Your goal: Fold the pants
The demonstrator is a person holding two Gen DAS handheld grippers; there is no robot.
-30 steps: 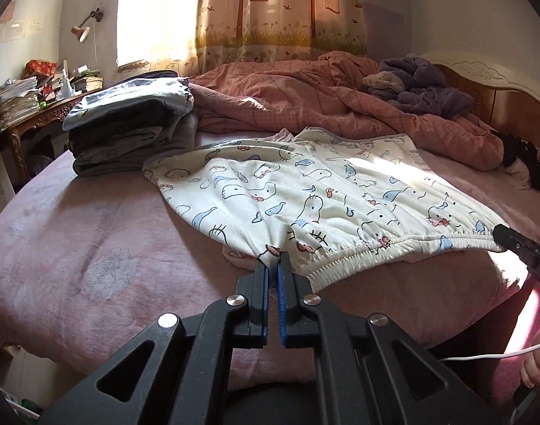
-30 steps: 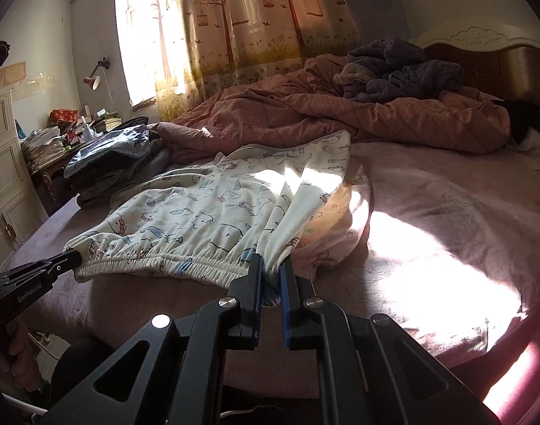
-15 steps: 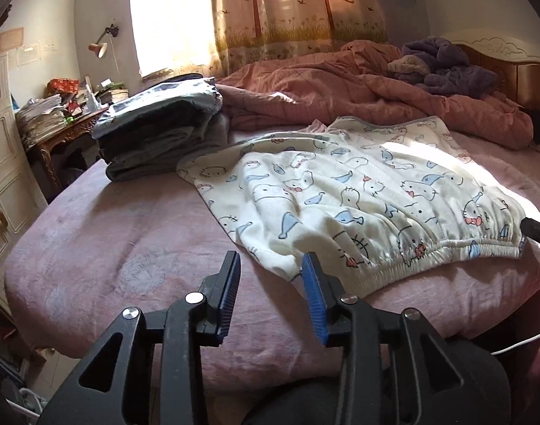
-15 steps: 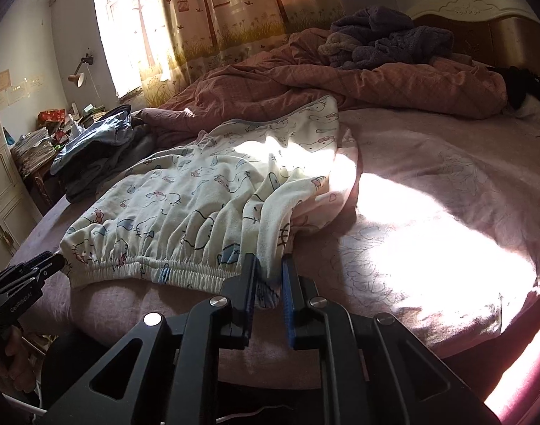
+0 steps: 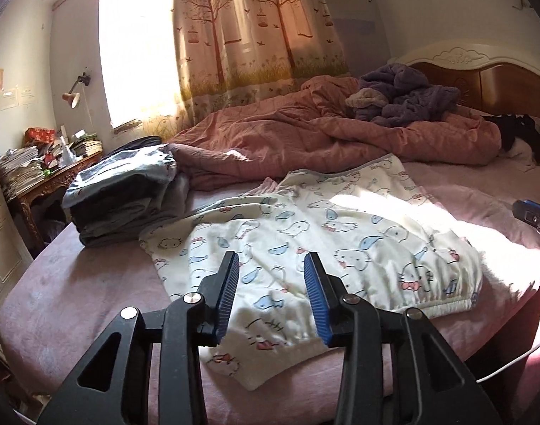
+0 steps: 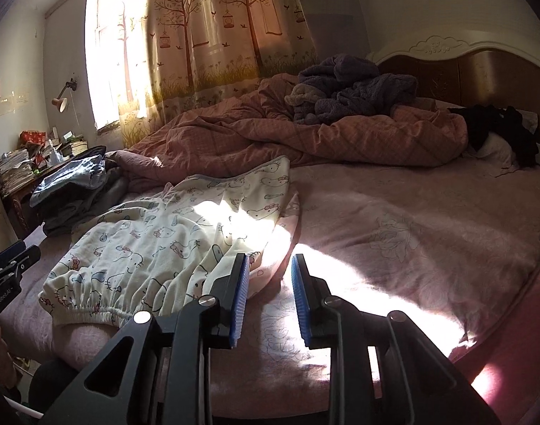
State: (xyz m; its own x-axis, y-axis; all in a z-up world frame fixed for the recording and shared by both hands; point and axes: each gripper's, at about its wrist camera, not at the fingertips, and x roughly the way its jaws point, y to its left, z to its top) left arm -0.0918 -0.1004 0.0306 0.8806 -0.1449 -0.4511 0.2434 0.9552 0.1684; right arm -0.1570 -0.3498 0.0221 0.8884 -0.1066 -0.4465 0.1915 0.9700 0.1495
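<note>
— Where were the pants [image 5: 316,244] at that moment?

— They lay flat on the pink bed [image 5: 75,301], cream cloth printed with cats and fish, folded over lengthwise, the elastic waistband nearest me and the legs running off toward twelve o'clock. Sunlight fell across their right half.

— And your left gripper [image 5: 271,295]?

— Released. Its jaws were apart and just easing inward, with nothing clamped between the blue pads; it hung above the waistband corner at about six o'clock of the pants, clear of the cloth as far as I could tell.

— The right gripper [image 6: 270,299]?

— Also let go, its jaws widening. The waistband's other corner sat just at nine o'clock of its left pad [image 6: 242,301]; between the pads I saw only sunlit bedsheet.

— What else was around?

— A stack of folded dark clothes [image 5: 124,194] at ten o'clock of the pants, a rumpled pink quilt [image 5: 341,138] at twelve, a purple heap [image 5: 404,97] on it by the headboard [image 5: 482,78].
</note>
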